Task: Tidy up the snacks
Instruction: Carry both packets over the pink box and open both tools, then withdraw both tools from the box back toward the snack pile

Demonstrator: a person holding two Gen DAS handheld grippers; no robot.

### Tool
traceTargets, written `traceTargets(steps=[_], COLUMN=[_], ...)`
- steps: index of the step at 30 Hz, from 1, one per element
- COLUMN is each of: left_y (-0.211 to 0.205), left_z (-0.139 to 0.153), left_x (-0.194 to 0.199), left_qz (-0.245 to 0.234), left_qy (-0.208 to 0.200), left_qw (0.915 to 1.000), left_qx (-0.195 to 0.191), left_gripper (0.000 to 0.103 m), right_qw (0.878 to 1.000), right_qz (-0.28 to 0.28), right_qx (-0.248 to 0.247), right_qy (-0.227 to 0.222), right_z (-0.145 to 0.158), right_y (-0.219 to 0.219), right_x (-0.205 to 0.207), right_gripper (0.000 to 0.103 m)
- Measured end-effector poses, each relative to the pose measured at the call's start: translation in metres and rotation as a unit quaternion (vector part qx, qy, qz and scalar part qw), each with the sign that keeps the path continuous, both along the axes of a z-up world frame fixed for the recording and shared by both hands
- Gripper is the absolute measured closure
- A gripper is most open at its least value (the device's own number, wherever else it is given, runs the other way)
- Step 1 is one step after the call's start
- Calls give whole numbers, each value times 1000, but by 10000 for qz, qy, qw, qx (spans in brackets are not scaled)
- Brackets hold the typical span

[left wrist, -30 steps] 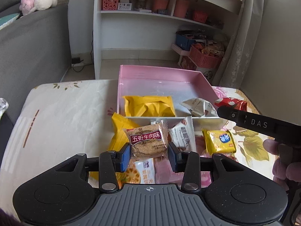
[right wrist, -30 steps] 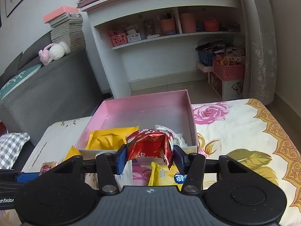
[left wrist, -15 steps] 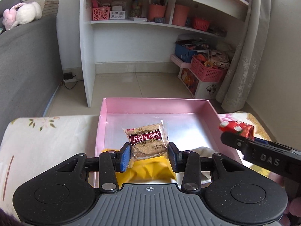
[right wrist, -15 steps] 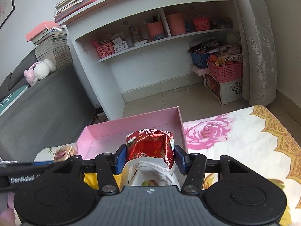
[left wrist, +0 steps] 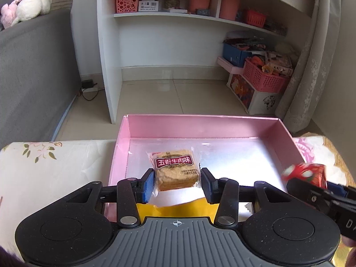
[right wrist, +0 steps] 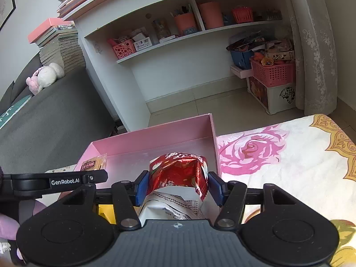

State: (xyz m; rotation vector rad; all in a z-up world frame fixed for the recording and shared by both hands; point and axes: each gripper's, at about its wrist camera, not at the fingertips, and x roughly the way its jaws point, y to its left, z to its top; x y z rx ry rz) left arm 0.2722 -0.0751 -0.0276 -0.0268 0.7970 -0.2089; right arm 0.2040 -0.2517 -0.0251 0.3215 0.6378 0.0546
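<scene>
Left gripper [left wrist: 177, 185]: black 2-finger tool with blue pads, held over the near part of the pink rectangular cardboard box [left wrist: 200, 124]. Its jaws have just been opening. The clear-wrapped square brown biscuit packet with a dark red label [left wrist: 175, 169] sits between the pads; a gap shows on the right side, and the left pad is at most brushing the wrapper. The grip reads as released, jaws apart. Whether the packet rests on the box floor or is still in the air cannot be told.

Right gripper [right wrist: 179, 185]: same type, also over the box, toward its right wall. Its jaws have just been opening. The crumpled red foil snack bag with a white printed underside [right wrist: 180, 171] lies between the pads, which stand just beside its sides; firm pressing is not evident, so it reads as let go. In the left wrist view this bag appears blurred at the right edge.

Beneath both tools, at the near edge of the box, a flat yellow snack pouch [left wrist: 178, 210] lies partly hidden by the gripper bodies.

The box has a silvery floor, bare across its far half. It stands on a table covered with a cream floral cloth with a pink rose print [right wrist: 278, 155].

Beyond the table's far edge: tiled floor, a white open shelving unit [left wrist: 169, 15], and a pink lattice plastic basket [left wrist: 264, 77] at the right.
</scene>
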Motion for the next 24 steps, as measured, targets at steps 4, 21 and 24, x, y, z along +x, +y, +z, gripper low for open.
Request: traceTargets(steps=[4,21,24], left_y=[0,15,20], left_z=[0,40,44], left_x=[-2,-45,-59], left_qz=[-125,-164,-165], left_qy=[-46,-300,-282], left_qw=[9999,9994,9994], left_qx=[-95,-99,-97], left_gripper=[38,17,15], right_qw=[9998,9994,9995], right_qz=[26,-220,-216], right_qx=[130,191,198], right_qy=[-121,-171,-138], right_z=[1,32,38], right_y=[-2,-5,-3], right_x=[-1,-30,-39], right_gripper=[32,18,14])
